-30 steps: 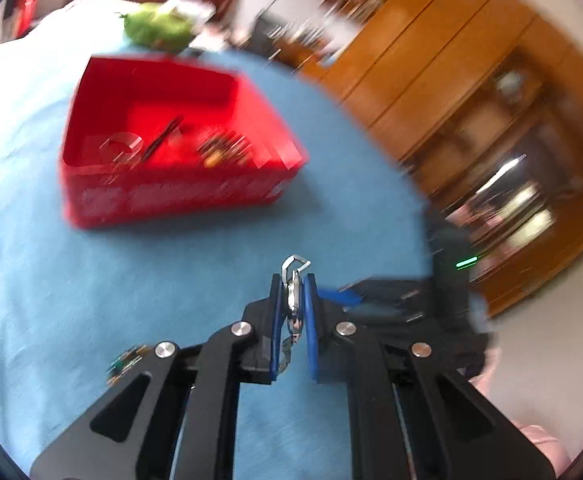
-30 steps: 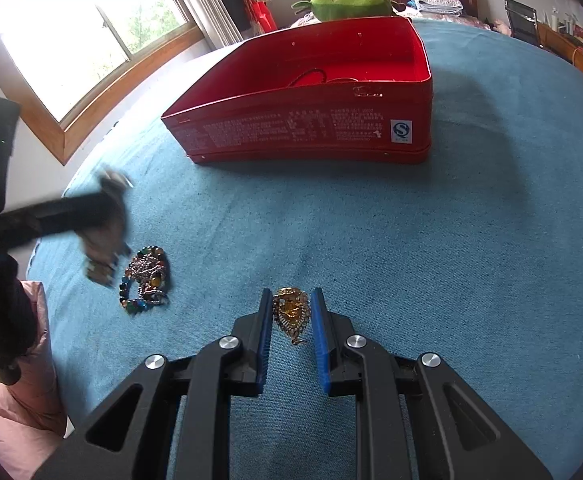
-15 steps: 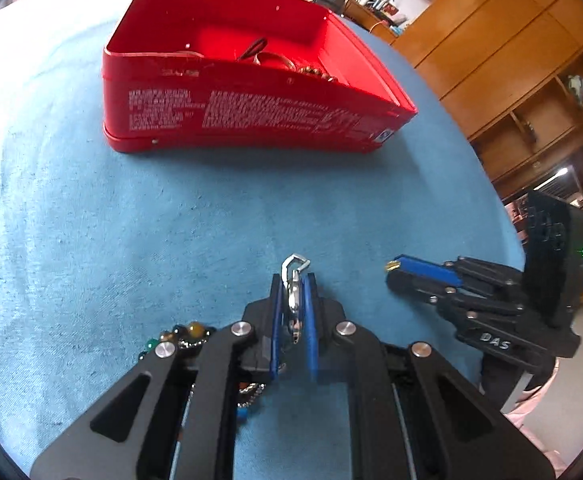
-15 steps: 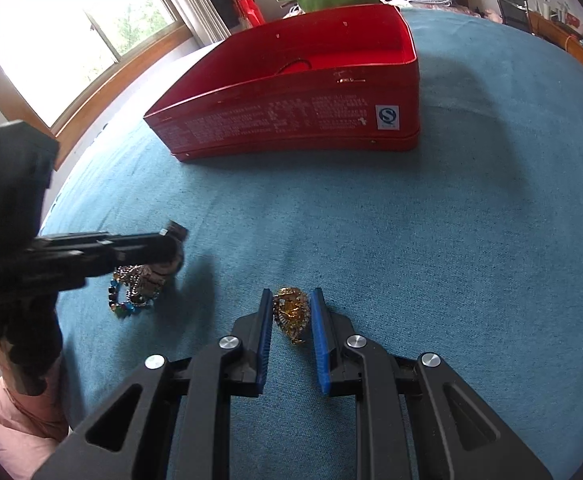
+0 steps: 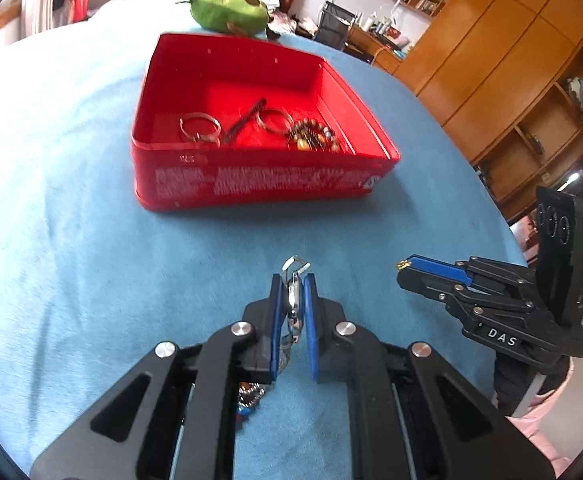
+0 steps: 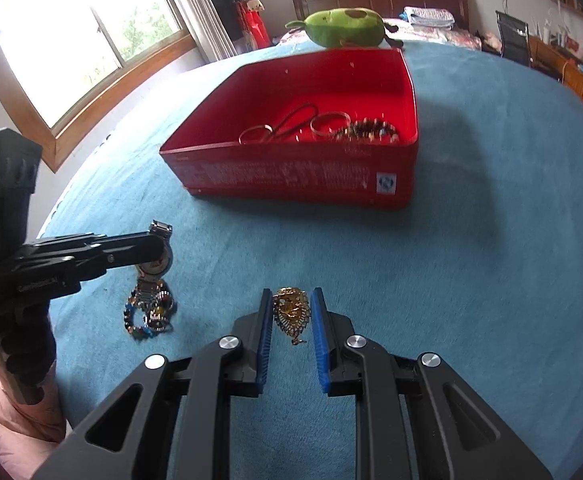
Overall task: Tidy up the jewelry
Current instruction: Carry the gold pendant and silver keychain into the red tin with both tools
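My left gripper (image 5: 293,292) is shut on a silver metal watch (image 5: 294,300), held above the blue cloth in front of the red tin box (image 5: 259,184). The watch also shows in the right wrist view (image 6: 156,264), hanging from the left gripper (image 6: 159,242). My right gripper (image 6: 291,312) is shut on a gold brooch (image 6: 290,312), lifted off the cloth; it also shows in the left wrist view (image 5: 405,266). The red box (image 6: 291,176) holds bangles (image 5: 199,128), a dark band and a beaded bracelet (image 5: 311,138).
A multicoloured beaded bracelet (image 6: 149,314) lies on the blue cloth (image 6: 471,280) under the left gripper. A green plush toy (image 6: 343,28) sits behind the box. Wooden cabinets (image 5: 511,80) stand to the right, a window (image 6: 71,40) to the left.
Both grippers have risen with their loads; the box's inside is now in view. The left gripper has swung toward the box with the watch.
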